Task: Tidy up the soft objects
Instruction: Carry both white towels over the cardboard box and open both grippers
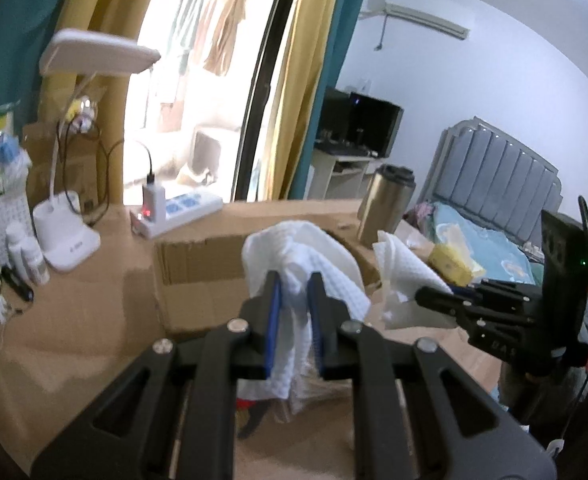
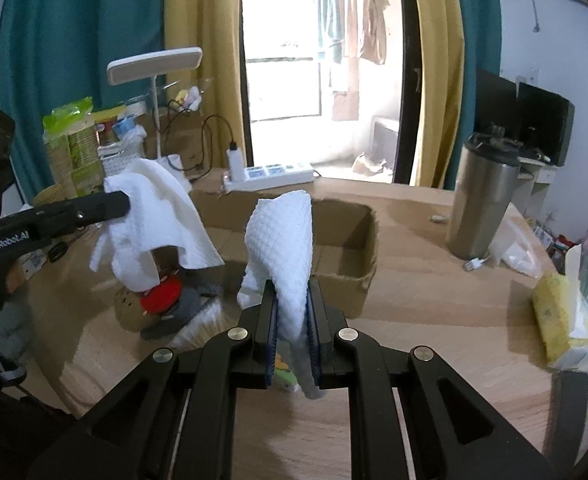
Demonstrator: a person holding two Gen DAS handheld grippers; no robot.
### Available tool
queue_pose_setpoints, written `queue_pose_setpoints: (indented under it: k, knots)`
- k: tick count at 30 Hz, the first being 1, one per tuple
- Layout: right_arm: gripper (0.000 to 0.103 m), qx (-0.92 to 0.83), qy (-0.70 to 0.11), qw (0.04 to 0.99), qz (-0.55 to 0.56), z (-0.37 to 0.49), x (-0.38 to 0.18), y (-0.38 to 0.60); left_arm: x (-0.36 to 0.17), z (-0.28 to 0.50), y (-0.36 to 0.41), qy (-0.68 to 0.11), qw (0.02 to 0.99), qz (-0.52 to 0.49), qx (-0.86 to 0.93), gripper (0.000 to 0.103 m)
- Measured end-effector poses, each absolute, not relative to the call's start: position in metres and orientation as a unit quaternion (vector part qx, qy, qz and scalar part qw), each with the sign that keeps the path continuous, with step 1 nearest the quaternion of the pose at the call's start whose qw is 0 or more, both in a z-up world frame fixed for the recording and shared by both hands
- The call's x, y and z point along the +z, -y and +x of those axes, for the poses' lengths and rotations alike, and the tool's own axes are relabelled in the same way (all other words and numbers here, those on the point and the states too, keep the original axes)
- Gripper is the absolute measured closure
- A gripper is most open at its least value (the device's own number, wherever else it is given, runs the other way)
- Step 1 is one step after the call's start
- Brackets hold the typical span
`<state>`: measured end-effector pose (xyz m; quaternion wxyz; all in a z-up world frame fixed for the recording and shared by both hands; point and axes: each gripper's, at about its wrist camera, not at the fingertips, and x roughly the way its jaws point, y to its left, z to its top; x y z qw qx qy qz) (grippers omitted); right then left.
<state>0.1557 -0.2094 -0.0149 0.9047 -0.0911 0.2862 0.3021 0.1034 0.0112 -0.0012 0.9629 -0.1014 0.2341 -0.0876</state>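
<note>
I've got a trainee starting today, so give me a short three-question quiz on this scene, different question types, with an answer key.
1. True or false: the left hand-held gripper and the right hand-held gripper are each shut on a white cloth.
2. Multiple choice: what stands on the table right of the cardboard box? A) a steel tumbler B) a glass vase C) a kettle
3. Fill in: the power strip lies behind the box, toward the ____ doorway.

Key
1. True: left grips its white cloth, right grips its own.
2. A, the steel tumbler.
3. Balcony.
</note>
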Motion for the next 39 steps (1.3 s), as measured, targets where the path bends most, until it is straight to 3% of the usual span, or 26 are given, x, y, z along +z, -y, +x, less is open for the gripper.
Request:
queue_pose_setpoints:
  k: [15,39]
  knots:
    - [0.089,0.289,-0.271,0.914,-0.088,0.172,-0.002,0.209,0.009,0.12,-0.033,-0.213,0.969,-0.099,-0.075,0.089]
    - [0.089,0.274,-0.29,0.913,-0.089,0.231,-0.013,0.185,-0.034,0.175,-0.069,-0.256,0.958,-0.119,-0.053,0.089]
